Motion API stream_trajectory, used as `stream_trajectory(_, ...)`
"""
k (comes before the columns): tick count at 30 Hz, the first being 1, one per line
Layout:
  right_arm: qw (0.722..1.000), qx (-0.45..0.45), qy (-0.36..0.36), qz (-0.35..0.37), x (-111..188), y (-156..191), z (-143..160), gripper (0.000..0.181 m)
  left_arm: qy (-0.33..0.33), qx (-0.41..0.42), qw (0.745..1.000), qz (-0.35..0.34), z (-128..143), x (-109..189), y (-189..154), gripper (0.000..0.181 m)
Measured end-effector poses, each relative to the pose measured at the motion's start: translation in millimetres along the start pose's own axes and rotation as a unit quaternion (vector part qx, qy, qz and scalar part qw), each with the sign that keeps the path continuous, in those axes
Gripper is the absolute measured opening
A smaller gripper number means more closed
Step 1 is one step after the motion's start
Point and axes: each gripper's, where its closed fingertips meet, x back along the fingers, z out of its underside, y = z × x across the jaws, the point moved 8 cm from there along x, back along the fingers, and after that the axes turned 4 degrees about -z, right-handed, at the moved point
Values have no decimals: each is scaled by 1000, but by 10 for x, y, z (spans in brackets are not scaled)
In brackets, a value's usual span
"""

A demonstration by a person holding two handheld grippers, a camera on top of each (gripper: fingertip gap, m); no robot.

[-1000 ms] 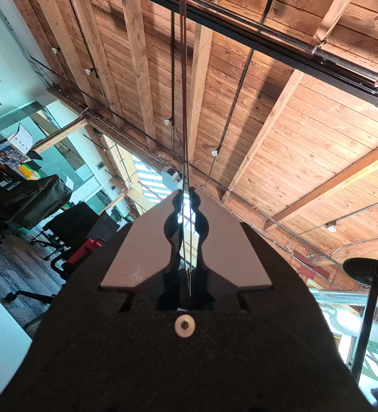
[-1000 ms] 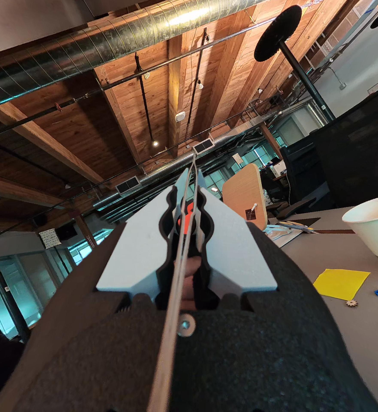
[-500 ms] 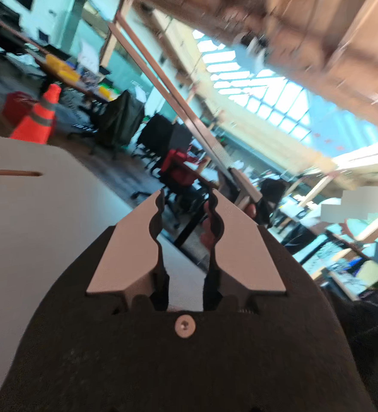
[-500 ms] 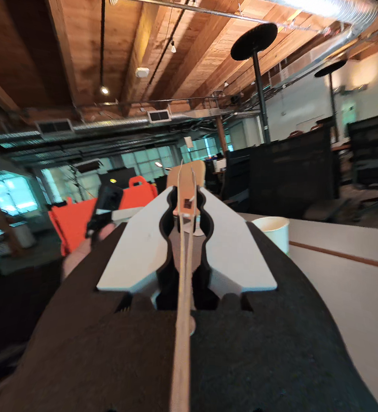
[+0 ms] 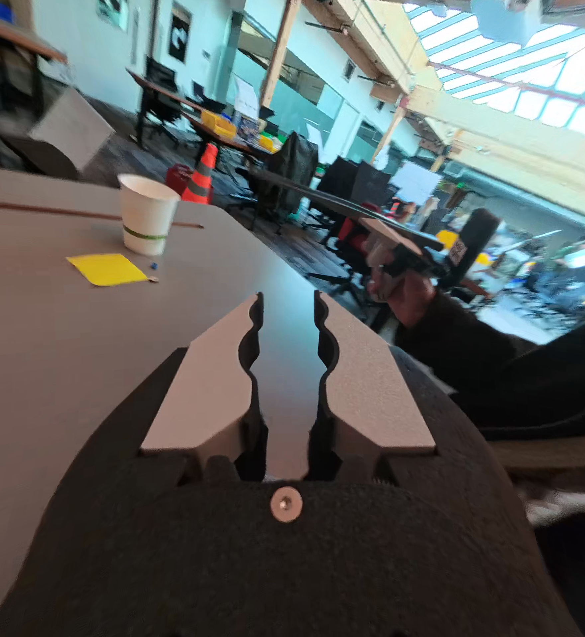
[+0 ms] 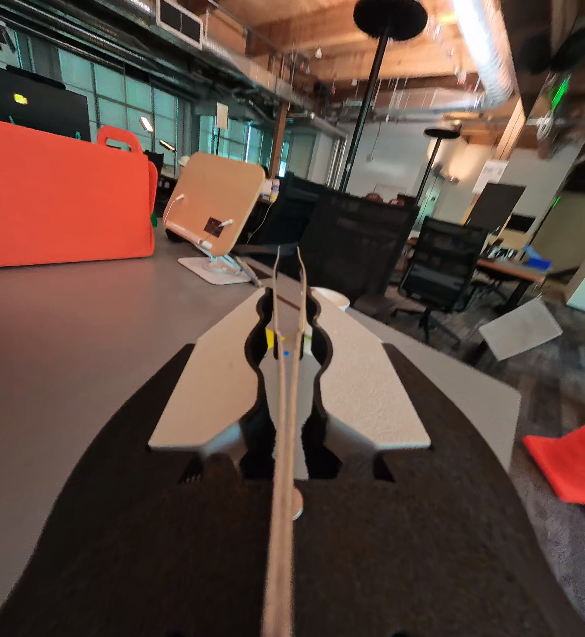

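Centrally, the right gripper (image 6: 287,300) has metal tweezers (image 6: 289,344) between its parted jaws, contact unclear, while the empty left gripper (image 5: 286,300) gapes, paper cup (image 5: 146,213) upper left.

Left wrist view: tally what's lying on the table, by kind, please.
Paper cup: 1
Yellow note: 1
Small blue piece: 1
Small brown piece: 1
Total: 4

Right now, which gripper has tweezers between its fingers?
The right gripper: tweezers run between its fingers. The left gripper has only bare table showing in its gap.
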Motion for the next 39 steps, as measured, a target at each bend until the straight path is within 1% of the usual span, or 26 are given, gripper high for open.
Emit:
stream_trajectory(2, 999, -22, 22, -8, -60, -20, 105, 17, -2, -35, 999, -33, 29, 10, 84, 24)
stream_trajectory(3, 999, -26, 32, -8, -82, -25, 158, 16, 8, -31, 999, -33, 60, -8, 97, 24)
stream_trajectory(5, 998, -34, 58, -14, -140, -41, 287, 12, 17, -10, 1000, -5, 80, -50, 65, 23)
stream_trajectory(7, 995, -49, 79, -32, -228, -81, 437, 11, 21, -15, 1000, -1, 95, -77, 76, 23)
stream_trajectory(9, 992, -77, 92, -44, -366, -149, 616, 10, 44, -34, 998, -8, 115, -95, 137, 24)
stream_trajectory(12, 987, -91, 120, -56, -603, -237, 925, 14, 77, -78, 993, -52, 109, -89, 306, 25)
stream_trajectory(14, 985, -109, 109, -72, -735, -253, 1022, 16, 86, -90, 990, -60, 87, -84, 380, 29)
stream_trajectory(17, 981, -120, 121, -92, -856, -212, 1095, 17, 80, -74, 992, -65, 86, -64, 414, 29)
stream_trajectory(19, 981, -101, 137, -96, -861, -163, 1131, 16, 76, -66, 993, -60, 74, -71, 396, 29)
stream_trajectory(22, 980, -82, 159, -83, -847, -166, 1183, 16, 77, -49, 995, -48, 90, -84, 377, 29)
stream_trajectory(27, 972, -103, 192, -87, -882, -146, 1314, 17, 69, -23, 997, -32, 85, -91, 342, 29)
stream_trajectory(33, 972, -109, 190, -91, -977, -118, 1363, 17, 64, 0, 998, -18, 90, -99, 333, 29)
stream_trajectory(39, 972, -105, 189, -92, -1038, -101, 1376, 15, 68, -1, 998, -13, 97, -104, 317, 29)
